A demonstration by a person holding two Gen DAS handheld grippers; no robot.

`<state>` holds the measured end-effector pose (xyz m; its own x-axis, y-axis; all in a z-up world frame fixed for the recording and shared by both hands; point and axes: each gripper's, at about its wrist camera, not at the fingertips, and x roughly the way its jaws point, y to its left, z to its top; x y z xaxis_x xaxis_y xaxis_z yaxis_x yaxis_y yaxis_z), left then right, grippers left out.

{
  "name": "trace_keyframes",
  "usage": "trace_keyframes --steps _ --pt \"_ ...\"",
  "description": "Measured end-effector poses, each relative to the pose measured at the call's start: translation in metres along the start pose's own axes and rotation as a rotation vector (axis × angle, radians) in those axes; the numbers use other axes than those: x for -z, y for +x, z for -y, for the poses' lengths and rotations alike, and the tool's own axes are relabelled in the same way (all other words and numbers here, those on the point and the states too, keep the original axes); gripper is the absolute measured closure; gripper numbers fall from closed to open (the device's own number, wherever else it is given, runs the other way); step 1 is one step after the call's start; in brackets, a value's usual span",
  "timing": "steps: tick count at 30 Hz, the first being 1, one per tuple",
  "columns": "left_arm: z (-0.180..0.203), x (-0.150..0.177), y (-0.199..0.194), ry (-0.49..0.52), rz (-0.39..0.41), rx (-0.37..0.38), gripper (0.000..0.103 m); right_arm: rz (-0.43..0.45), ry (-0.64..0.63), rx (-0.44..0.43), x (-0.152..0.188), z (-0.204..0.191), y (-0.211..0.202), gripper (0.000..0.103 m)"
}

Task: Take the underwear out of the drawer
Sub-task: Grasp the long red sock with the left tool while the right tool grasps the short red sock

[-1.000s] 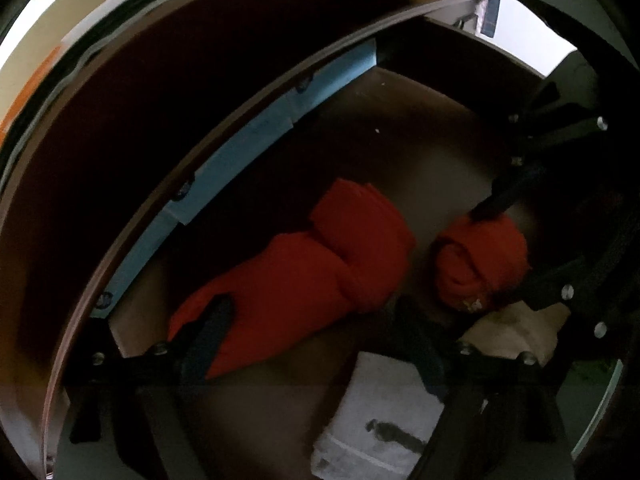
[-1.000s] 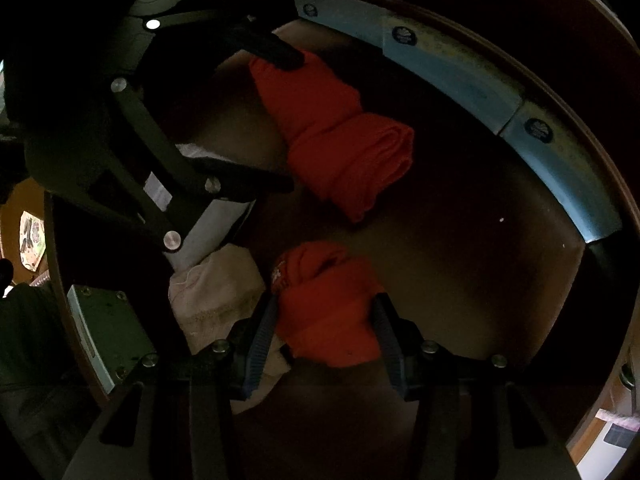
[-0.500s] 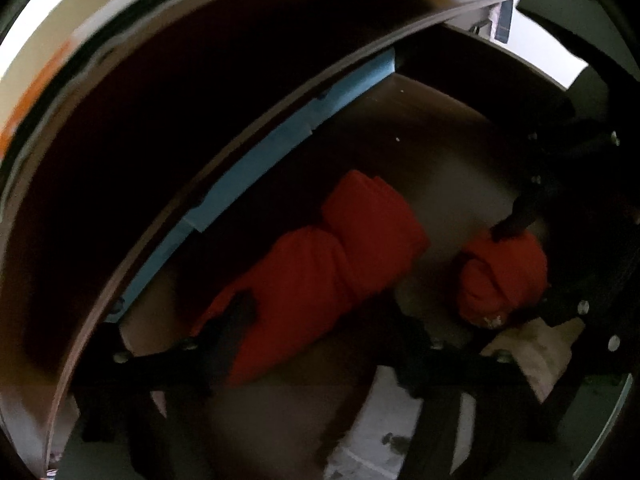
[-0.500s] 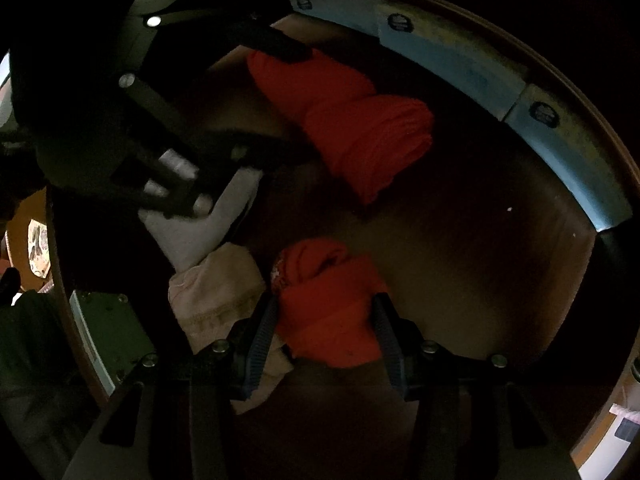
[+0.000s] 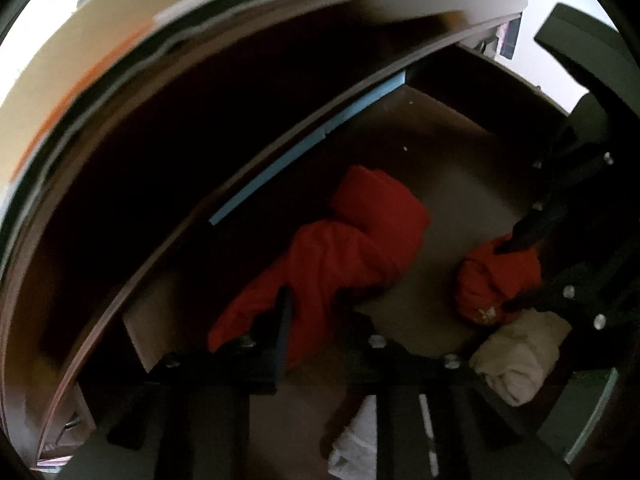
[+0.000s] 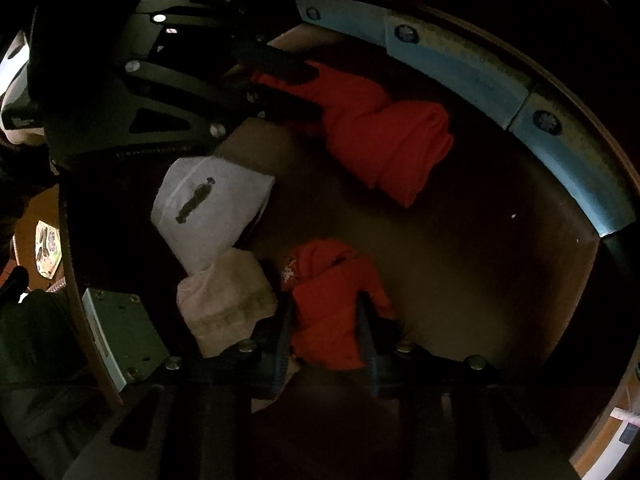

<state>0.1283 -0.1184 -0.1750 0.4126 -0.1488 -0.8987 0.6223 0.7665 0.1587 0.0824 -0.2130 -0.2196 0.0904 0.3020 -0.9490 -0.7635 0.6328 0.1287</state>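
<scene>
Inside a dark brown drawer [image 6: 460, 264] lie two red pieces of underwear. The long folded red piece [image 5: 352, 248] stretches across the middle, and my left gripper [image 5: 320, 320] is shut on its near end. From the right wrist view the left gripper [image 6: 312, 92] pinches that same long red piece [image 6: 384, 136] at the upper left. The small red roll [image 6: 332, 304] sits between the pads of my right gripper [image 6: 325, 328], whose jaws are closing and squeezing it. In the left wrist view the right gripper [image 5: 512, 274] clamps this small red roll [image 5: 492, 284] at the right.
A white folded cloth [image 6: 212, 208] with a dark mark and a beige cloth [image 6: 228, 300] lie by the drawer's front wall, beside the small roll. A blue strip [image 6: 460, 60] runs along the far wall. The cabinet top [image 5: 200, 40] overhangs the drawer.
My left gripper's jaws have closed from wide apart onto the long red piece. The right jaws have narrowed, pinching the small red roll tighter. The white cloth now shows fully in the right view.
</scene>
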Motion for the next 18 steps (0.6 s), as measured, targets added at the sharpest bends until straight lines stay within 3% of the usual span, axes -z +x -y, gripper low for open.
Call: trace_keyframes --steps 9,13,17,18 --pt "-0.002 0.017 -0.023 -0.003 -0.004 0.046 0.103 0.027 0.014 -0.004 0.016 0.006 -0.006 0.071" --pt "-0.003 0.021 -0.031 -0.016 0.014 0.035 0.103 0.029 0.010 -0.006 0.023 0.008 -0.009 0.071" --pt "-0.005 0.019 -0.032 -0.005 0.034 -0.028 0.093 0.031 0.016 -0.012 0.027 0.011 -0.011 0.071" --pt "-0.005 0.018 -0.032 0.007 0.034 -0.028 0.079 0.031 0.016 -0.017 0.027 0.013 -0.010 0.071"
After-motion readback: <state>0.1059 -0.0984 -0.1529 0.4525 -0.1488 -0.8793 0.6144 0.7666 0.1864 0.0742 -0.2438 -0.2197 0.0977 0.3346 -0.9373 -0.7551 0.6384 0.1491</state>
